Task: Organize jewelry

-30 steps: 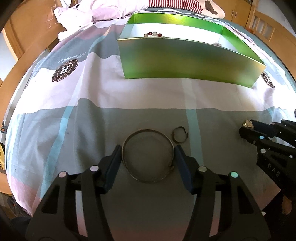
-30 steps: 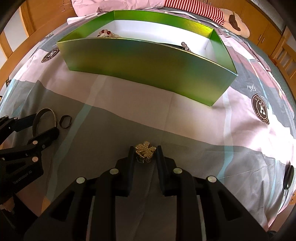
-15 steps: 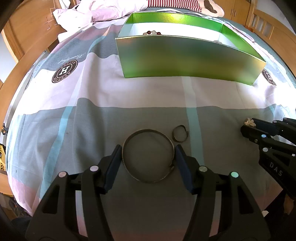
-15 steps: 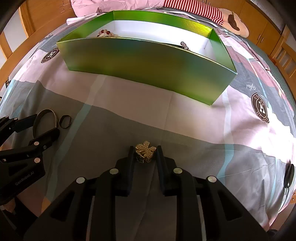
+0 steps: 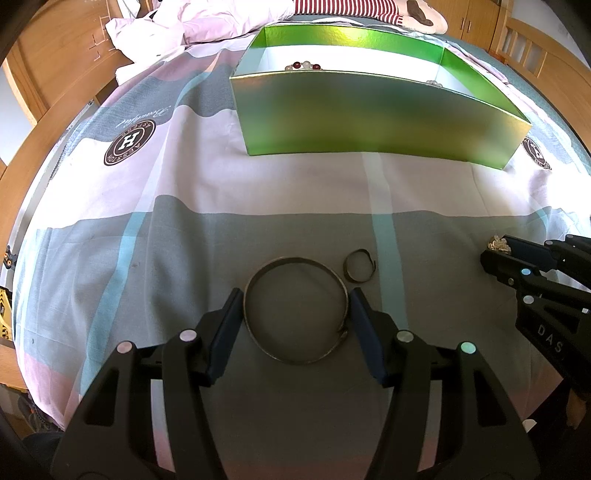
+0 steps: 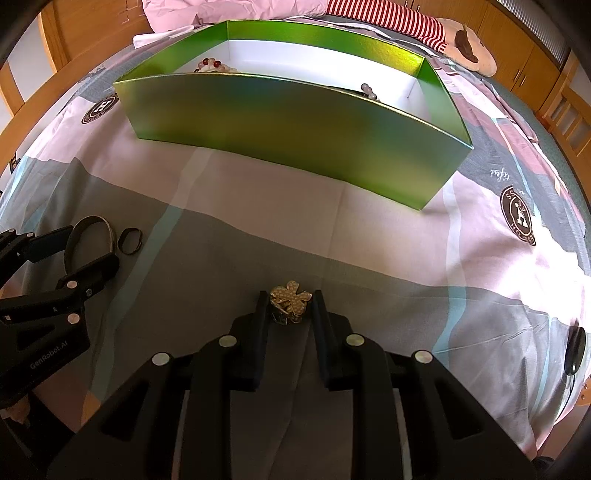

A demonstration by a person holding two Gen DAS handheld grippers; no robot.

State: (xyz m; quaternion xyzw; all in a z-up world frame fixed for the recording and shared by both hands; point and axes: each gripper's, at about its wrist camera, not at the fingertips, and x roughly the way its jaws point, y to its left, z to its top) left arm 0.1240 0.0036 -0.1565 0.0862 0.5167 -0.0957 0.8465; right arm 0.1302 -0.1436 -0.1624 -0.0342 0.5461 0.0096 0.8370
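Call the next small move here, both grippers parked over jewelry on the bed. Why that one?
Probably lift both and carry toward the green box. The left gripper has its fingers against both sides of the bangle, and the right gripper is shut on the gold flower ring. Both pieces appear still low at the bedspread; beads already lie in the box.

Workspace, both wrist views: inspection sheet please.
Surface: bed with pink, grey and blue patterned sheet.
Job's things: shiny green open cardboard box holding beaded pieces; thin dark metal bangle; small dark ring beside it; gold pearl-studded flower piece.
Clutter: crumpled pink bedding, striped plush toy.
Grippers: left tool flanks bangle; right tool shut on flower piece.
Cables: nothing seen.
Surroundings: wooden bed frame.
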